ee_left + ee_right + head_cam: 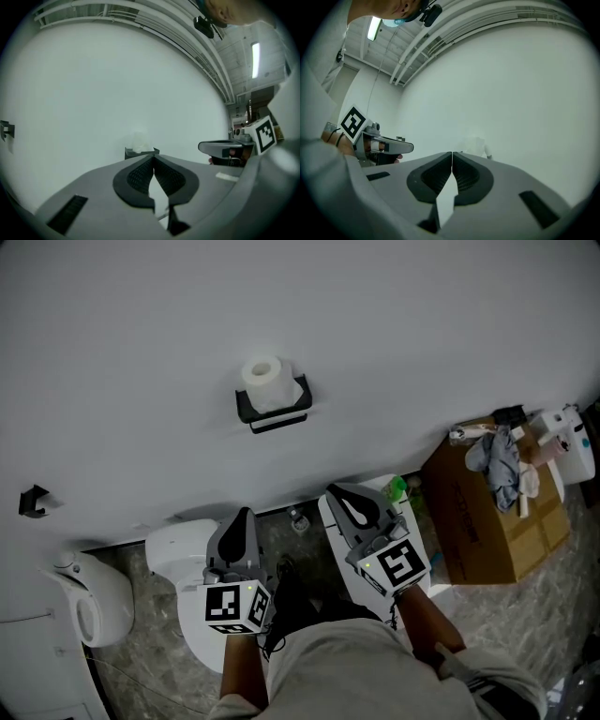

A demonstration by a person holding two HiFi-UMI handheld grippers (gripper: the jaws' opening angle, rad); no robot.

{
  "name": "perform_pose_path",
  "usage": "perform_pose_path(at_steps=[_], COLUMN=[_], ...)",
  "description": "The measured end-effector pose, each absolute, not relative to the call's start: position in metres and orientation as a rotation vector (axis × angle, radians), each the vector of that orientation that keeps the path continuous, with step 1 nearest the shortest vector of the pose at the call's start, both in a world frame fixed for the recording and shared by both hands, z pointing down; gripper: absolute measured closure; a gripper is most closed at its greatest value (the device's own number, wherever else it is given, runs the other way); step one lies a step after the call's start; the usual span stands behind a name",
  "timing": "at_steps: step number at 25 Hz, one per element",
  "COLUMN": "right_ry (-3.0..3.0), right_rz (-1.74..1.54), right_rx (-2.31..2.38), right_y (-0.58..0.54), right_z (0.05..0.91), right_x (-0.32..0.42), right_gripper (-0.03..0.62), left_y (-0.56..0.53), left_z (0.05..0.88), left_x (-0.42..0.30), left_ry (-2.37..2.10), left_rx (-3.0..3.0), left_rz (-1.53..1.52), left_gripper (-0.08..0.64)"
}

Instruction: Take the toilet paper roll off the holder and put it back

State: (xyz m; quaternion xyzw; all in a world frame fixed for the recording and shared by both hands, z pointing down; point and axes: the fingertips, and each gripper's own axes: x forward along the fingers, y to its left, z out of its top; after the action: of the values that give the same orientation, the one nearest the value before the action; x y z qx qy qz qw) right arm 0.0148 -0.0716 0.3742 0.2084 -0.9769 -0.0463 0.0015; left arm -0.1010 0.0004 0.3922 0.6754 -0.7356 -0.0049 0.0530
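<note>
1. Head view: the toilet paper roll (263,379) stood upright in the black holder (274,414) on the white wall (141,352). The left gripper (244,514) was below the holder and the right gripper (339,493) below and right of it, both well apart from it. A toilet (169,545) sat below and left of the holder, and a cardboard box (478,512) far to its right.
2. Left gripper view: the jaws met at their tips with nothing between them. The holder (140,152), with the roll in it, showed just beyond the tips.
3. Right gripper view: the jaws were closed and empty. The roll (476,143) showed faintly ahead, slightly right of the tips.
</note>
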Motion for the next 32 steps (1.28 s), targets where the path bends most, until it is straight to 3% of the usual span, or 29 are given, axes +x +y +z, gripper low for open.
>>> perform_pose_path(at_steps=[27,32], right_ry=[-2.961,-2.986], right_rz=[-0.065,-0.063], right_rx=[0.749,0.727], right_y=[-0.187,-0.197], right_z=[0.384,0.388], right_x=[-0.066,-0.084], right_gripper=[0.585,0.492], left_y=[-0.150,-0.166], left_z=[0.386,0.387], left_x=[-0.178,-0.185], left_ry=[-1.982,-1.928], left_rx=[2.274,2.305], left_rz=[0.006,0.033], left_gripper=[0.526,0.463])
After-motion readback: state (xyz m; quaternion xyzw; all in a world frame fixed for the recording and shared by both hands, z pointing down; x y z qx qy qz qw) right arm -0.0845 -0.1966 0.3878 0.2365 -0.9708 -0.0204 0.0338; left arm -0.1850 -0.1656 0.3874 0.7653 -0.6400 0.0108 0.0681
